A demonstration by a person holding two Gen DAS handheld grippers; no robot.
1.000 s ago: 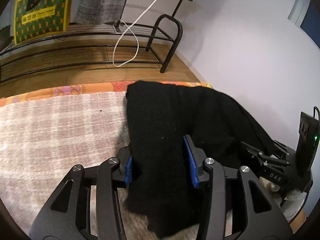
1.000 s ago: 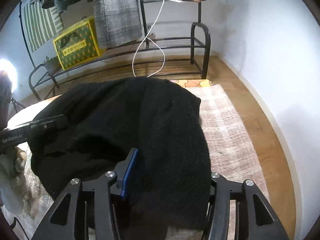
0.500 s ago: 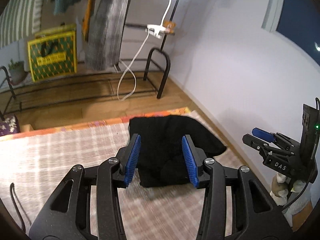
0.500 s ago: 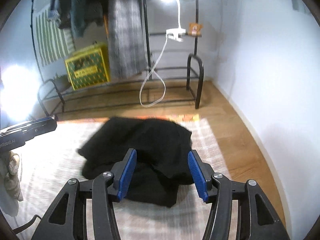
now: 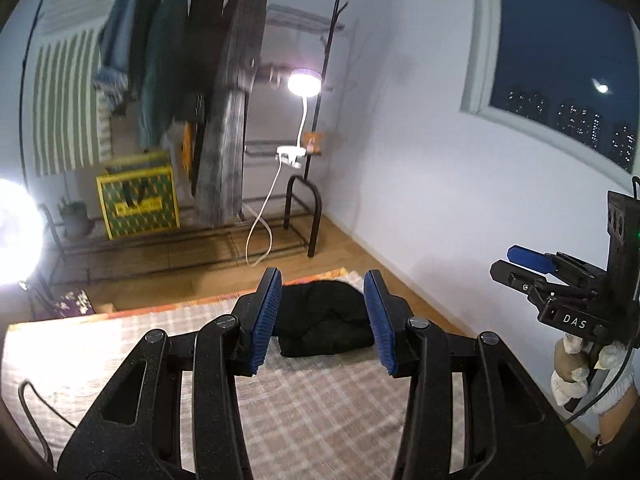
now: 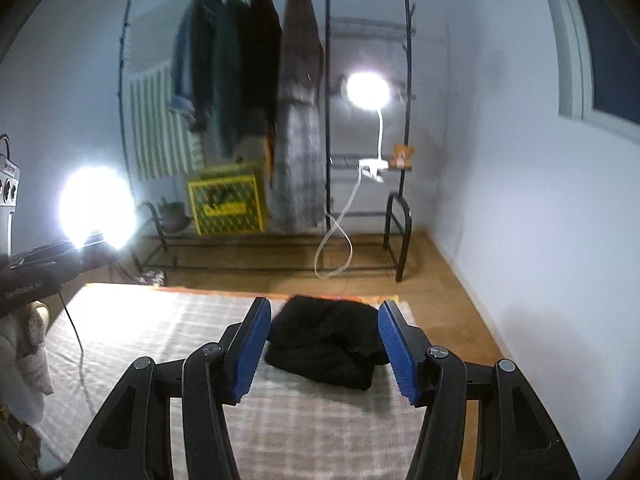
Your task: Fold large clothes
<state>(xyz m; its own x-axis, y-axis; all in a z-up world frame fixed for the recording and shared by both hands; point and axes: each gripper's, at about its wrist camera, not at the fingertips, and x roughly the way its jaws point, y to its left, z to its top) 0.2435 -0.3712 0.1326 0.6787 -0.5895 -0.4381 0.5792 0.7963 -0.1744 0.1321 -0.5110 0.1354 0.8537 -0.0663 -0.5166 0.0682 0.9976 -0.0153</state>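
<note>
Low bed (image 6: 132,320) covered by a pale plaid blanket (image 6: 304,420), orange patterned sheet edge (image 5: 176,303) showing along its far side, 1 folded black garment (image 6: 326,340) lying near the far right corner, thin dark cable (image 6: 76,344) trailing over the left part

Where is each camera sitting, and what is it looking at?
Left wrist: sits on the left gripper, looking past its empty open jaws down at the black garment on the checked blanket; the right gripper and a gloved hand show.
Right wrist: sits on the right gripper, jaws opening and empty, facing the same garment; the left gripper shows.
Both share the clothes rack, lamp and yellow box.
</note>
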